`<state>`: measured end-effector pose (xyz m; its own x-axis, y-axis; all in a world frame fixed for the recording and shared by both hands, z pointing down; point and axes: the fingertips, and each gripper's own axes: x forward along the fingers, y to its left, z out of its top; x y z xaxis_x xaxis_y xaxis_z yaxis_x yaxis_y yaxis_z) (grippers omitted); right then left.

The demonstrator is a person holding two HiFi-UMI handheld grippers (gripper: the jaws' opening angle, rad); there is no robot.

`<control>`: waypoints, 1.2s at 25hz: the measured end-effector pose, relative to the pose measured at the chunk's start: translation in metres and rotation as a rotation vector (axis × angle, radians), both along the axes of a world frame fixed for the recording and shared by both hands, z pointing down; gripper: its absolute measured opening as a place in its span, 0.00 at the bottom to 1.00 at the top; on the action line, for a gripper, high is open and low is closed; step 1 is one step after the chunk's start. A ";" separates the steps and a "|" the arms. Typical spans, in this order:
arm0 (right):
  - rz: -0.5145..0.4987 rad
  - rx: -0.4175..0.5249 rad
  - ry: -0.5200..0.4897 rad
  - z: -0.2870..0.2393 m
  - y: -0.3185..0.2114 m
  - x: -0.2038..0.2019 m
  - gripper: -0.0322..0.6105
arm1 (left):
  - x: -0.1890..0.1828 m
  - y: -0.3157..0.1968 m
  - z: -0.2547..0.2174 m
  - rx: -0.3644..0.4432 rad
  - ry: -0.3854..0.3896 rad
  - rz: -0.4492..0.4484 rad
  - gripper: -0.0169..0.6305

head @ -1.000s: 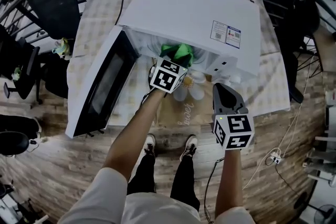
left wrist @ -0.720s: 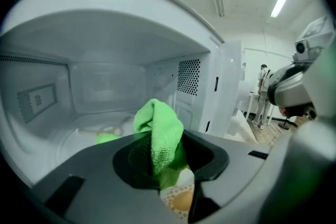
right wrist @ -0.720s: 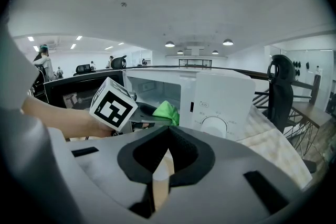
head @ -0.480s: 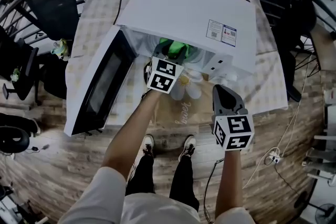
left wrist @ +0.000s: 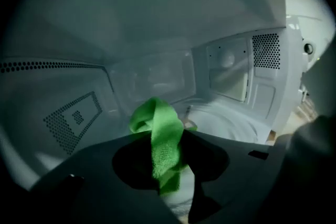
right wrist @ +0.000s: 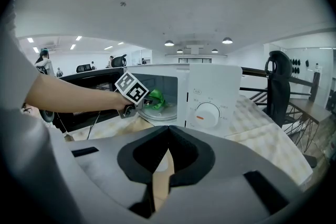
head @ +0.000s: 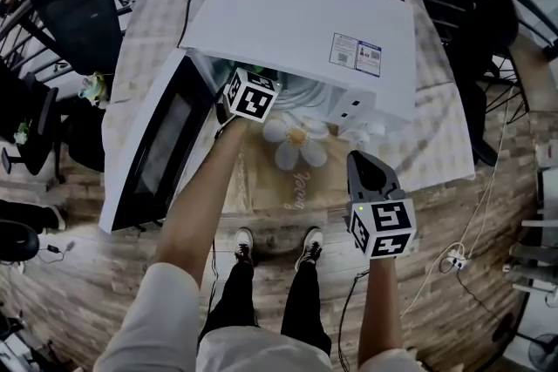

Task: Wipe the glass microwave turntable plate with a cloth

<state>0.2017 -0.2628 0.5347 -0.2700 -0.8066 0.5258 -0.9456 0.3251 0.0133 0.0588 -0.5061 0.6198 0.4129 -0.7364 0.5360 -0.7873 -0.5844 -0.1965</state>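
Note:
My left gripper (left wrist: 167, 150) is deep inside the white microwave (head: 296, 22), shut on a green cloth (left wrist: 156, 136) that hangs bunched between its jaws. The glass turntable plate (left wrist: 231, 122) lies on the oven floor below and to the right of the cloth. In the right gripper view the cloth (right wrist: 154, 98) rests over the plate (right wrist: 157, 115). From the head view only the left gripper's marker cube (head: 252, 93) shows at the oven mouth. My right gripper (head: 364, 163) hangs outside, in front of the microwave's control panel (right wrist: 209, 107), shut on nothing.
The microwave door (head: 155, 154) swings open to the left. A tan mat with a daisy print (head: 295, 144) lies on the checked tablecloth (head: 436, 144) in front of the oven. Office chairs (head: 78, 9) and a railing surround the table.
My left gripper has pushed further into the microwave with the cloth, which is now hidden under the oven's top in the head view. The right gripper has barely moved.

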 end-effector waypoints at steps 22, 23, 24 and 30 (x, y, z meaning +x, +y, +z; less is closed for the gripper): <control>-0.034 -0.010 0.011 0.001 0.019 -0.017 0.07 | 0.028 0.033 -0.027 0.097 0.014 0.178 0.24; -0.036 -0.014 0.012 0.003 0.020 -0.017 0.07 | 0.014 0.020 -0.025 0.099 -0.018 0.119 0.24; -0.038 -0.019 0.014 0.005 0.021 -0.017 0.07 | 0.001 0.009 -0.021 0.093 -0.060 0.067 0.24; -0.038 -0.026 0.020 0.006 0.021 -0.010 0.07 | -0.015 0.011 0.008 -0.016 -0.170 0.044 0.24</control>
<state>0.1915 -0.2415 0.5403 -0.2896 -0.7818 0.5523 -0.9321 0.3614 0.0228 0.0433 -0.4956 0.6281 0.3468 -0.7107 0.6120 -0.7171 -0.6215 -0.3154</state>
